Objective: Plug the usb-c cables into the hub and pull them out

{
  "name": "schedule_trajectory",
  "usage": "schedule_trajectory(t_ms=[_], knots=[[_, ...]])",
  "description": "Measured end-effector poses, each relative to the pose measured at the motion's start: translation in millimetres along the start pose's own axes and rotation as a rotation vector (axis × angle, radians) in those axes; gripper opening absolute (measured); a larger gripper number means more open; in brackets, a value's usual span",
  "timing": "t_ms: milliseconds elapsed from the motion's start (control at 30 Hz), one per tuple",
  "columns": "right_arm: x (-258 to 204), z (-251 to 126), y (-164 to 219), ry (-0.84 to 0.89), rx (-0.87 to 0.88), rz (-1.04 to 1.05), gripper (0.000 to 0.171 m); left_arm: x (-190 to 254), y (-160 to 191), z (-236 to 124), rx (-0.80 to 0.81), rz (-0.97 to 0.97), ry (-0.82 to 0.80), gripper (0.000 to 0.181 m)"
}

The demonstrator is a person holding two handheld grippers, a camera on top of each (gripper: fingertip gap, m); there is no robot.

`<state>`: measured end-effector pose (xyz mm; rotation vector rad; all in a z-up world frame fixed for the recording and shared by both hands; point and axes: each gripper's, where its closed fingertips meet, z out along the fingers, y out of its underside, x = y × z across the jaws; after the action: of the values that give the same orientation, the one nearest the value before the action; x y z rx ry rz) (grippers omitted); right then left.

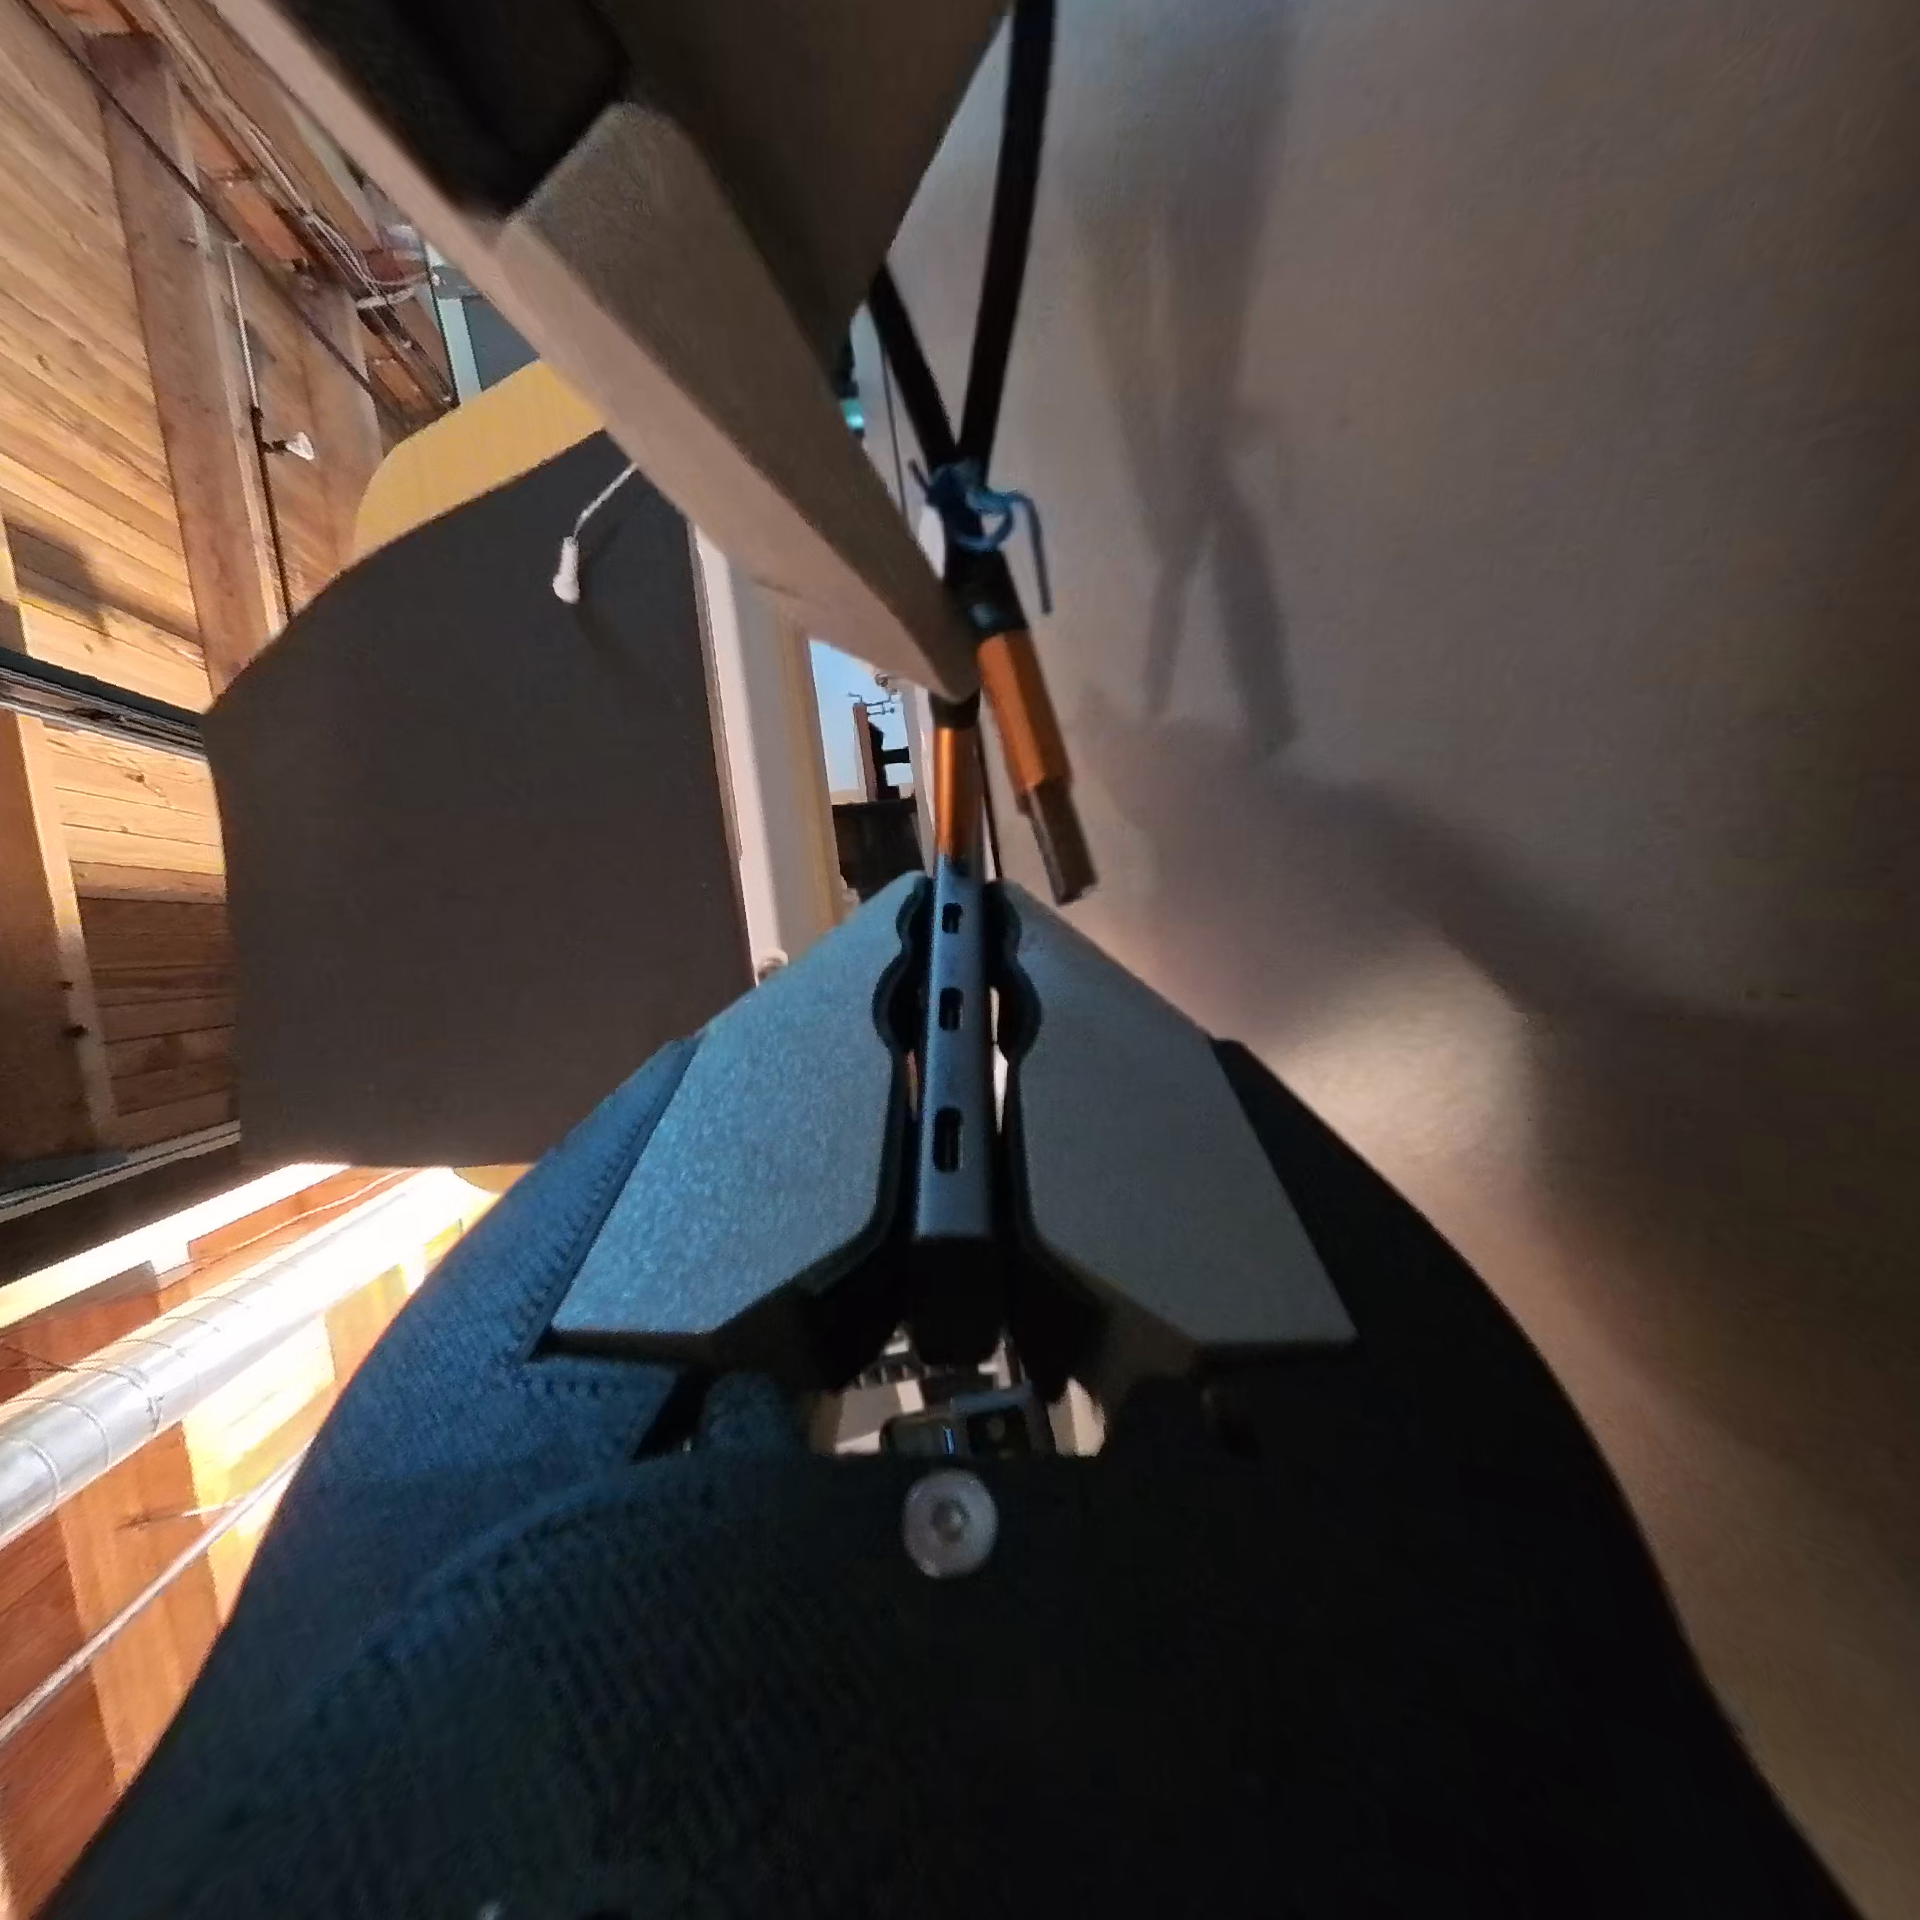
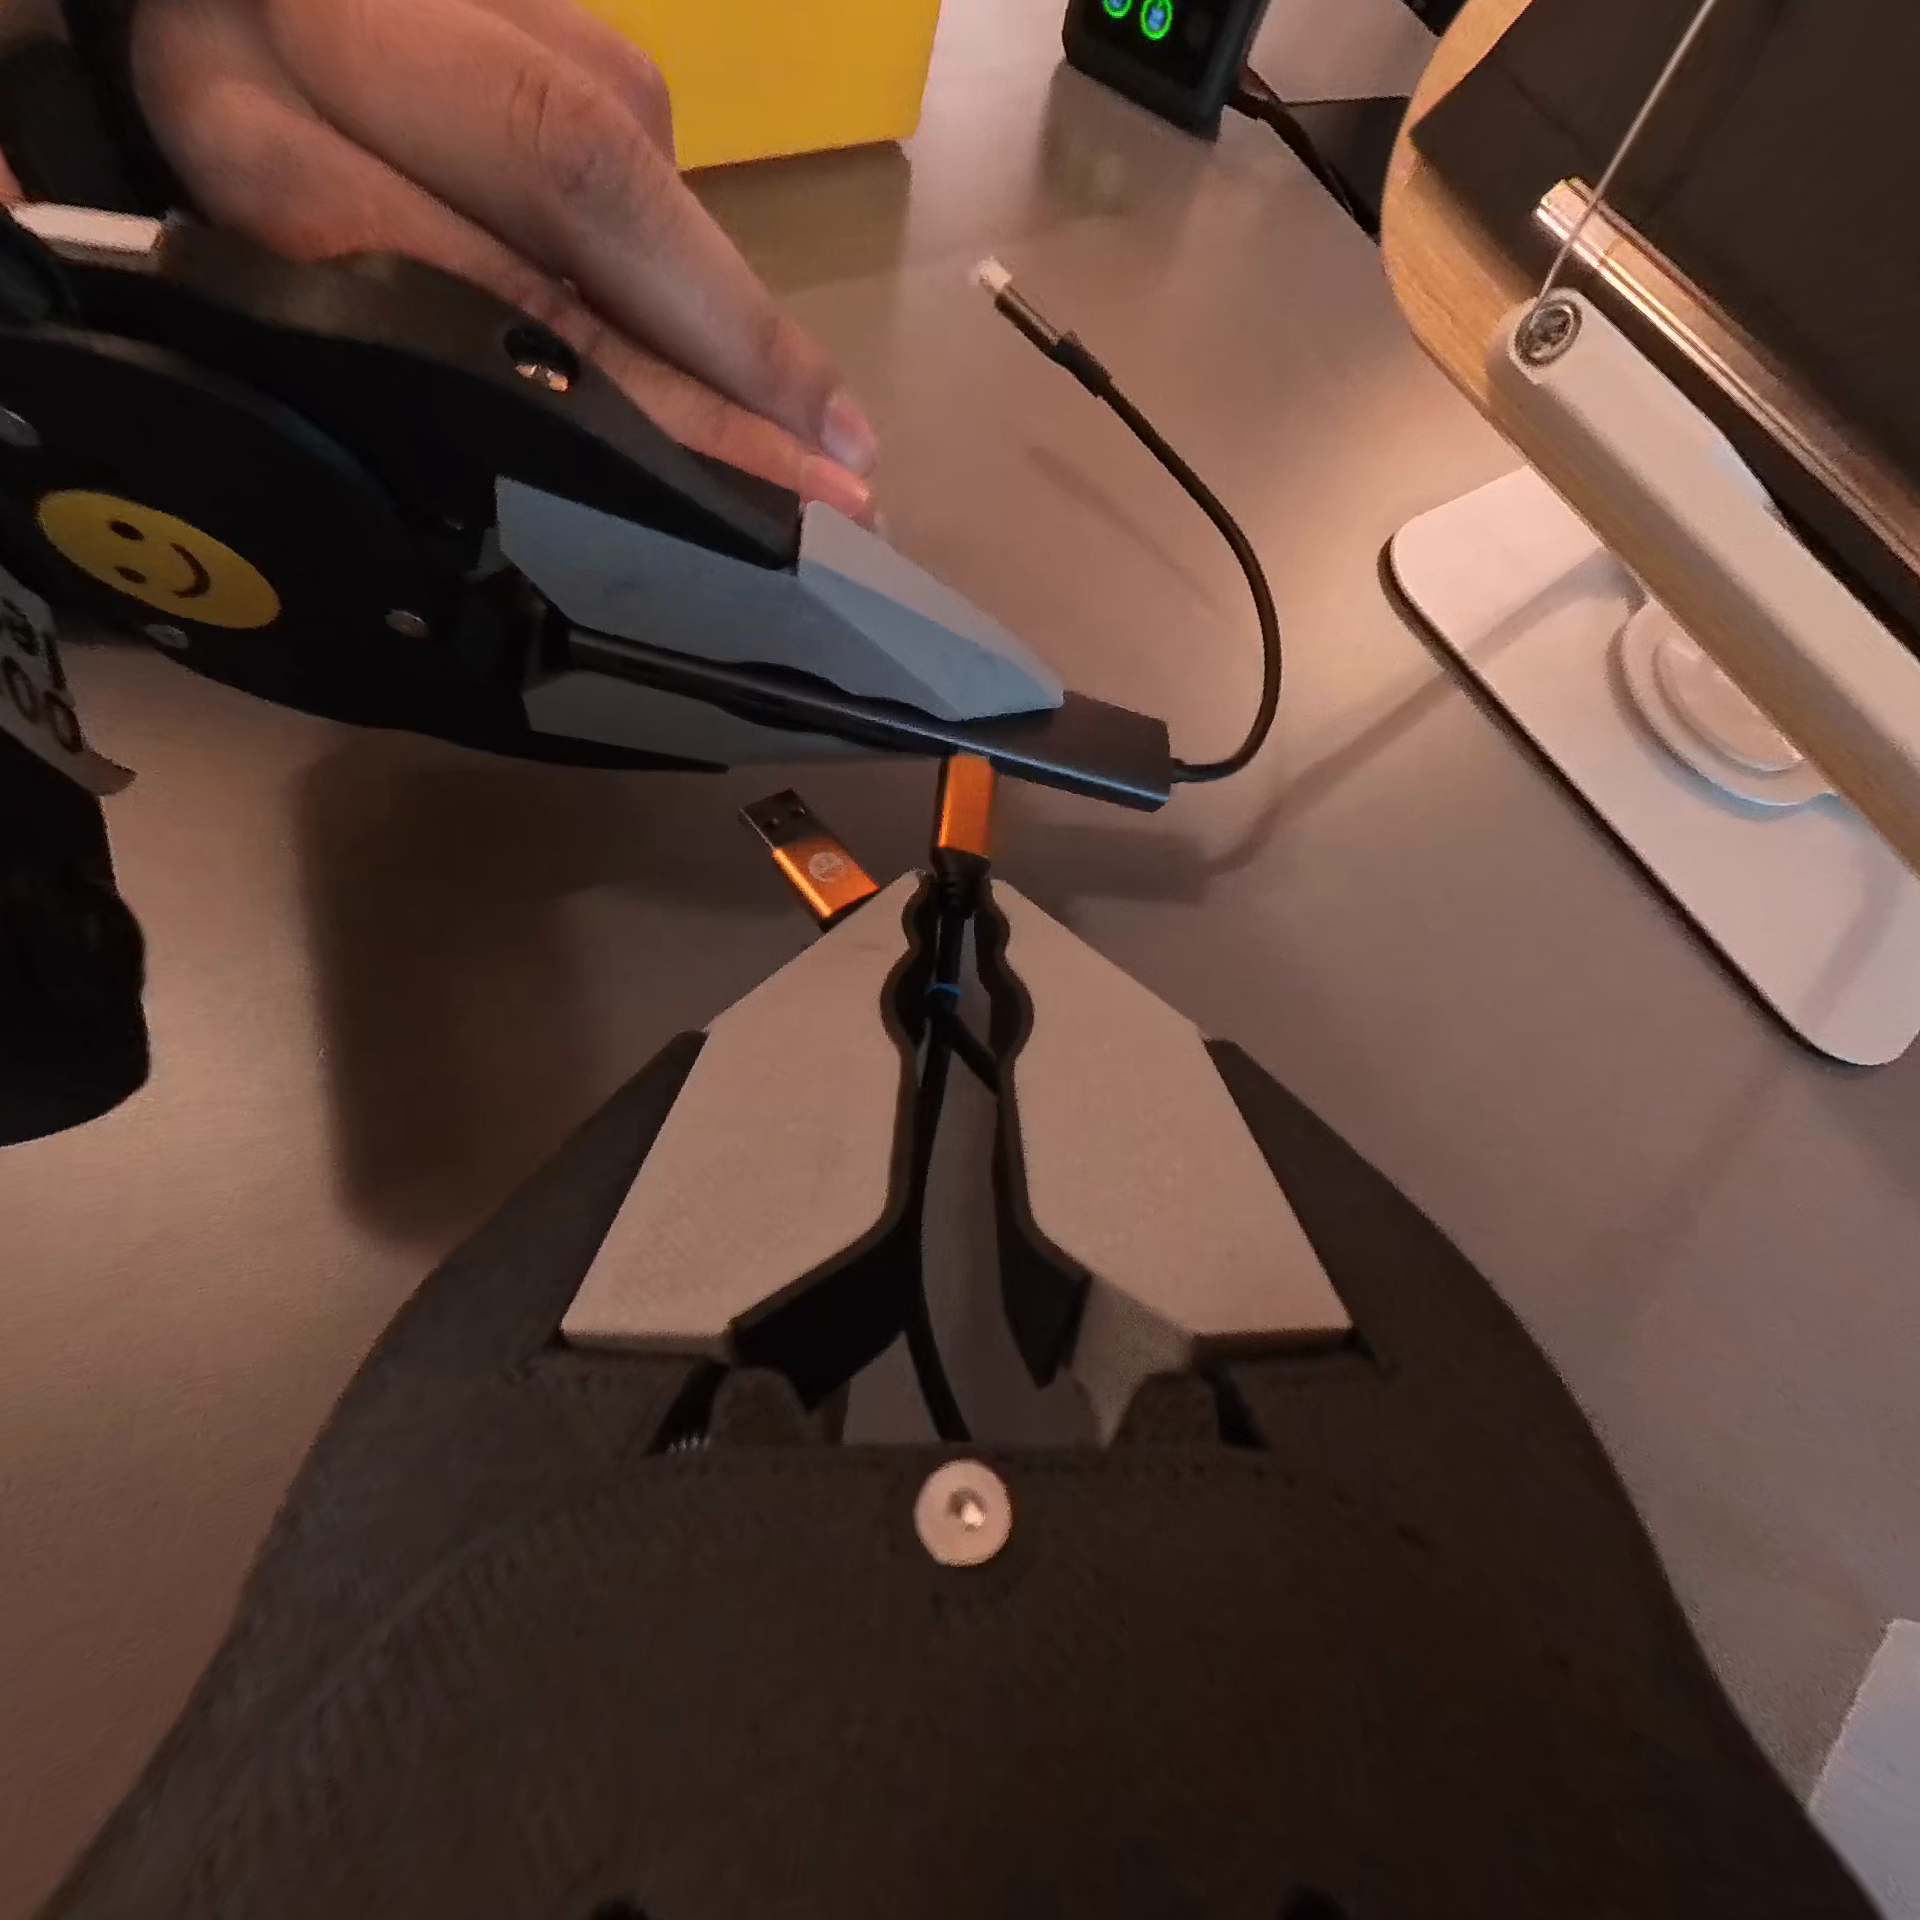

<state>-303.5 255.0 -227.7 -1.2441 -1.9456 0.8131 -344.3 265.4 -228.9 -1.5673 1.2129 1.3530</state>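
Grey tabletop (image 2: 1455,1143) forms the work surface, with wooden boarding visible beyond it in the left wrist view. Right gripper (image 2: 951,883) has its jaws drawn together on a black cable (image 2: 928,1143), pinching it just behind an orange plug (image 2: 964,808); the plug's tip meets the near edge of the hub (image 2: 1081,740). Left gripper (image 1: 951,904) is clamped flat on the hub (image 1: 954,1049), whose row of small ports faces its camera. In the right wrist view the left gripper (image 2: 997,717) enters from the left, a hand (image 2: 540,218) on top of it. A second orange plug (image 2: 812,852), a wider metal type, hangs free just left of the first, touching neither hub nor table. The hub's own short lead (image 2: 1236,582) curves away to the far side, its end lying loose. A white stand base (image 2: 1558,727) sits far right; a yellow box (image 2: 790,73) stands at the far edge.
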Motion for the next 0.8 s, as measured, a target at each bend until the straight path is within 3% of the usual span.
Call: schedule_trajectory(t_ms=[433, 800], knots=[[0.7, -3.1, -0.1, -0.074, 0.043, 0.113, 0.003, -1.7, -2.9, -2.5, -0.043, -0.069, 0.020, 0.006], [-2.3, -6.0, 2.4, -0.094, 0.030, 0.088, 0.003, 3.2, -11.2, -7.2, -0.034, -0.062, 0.054, 0.006]])
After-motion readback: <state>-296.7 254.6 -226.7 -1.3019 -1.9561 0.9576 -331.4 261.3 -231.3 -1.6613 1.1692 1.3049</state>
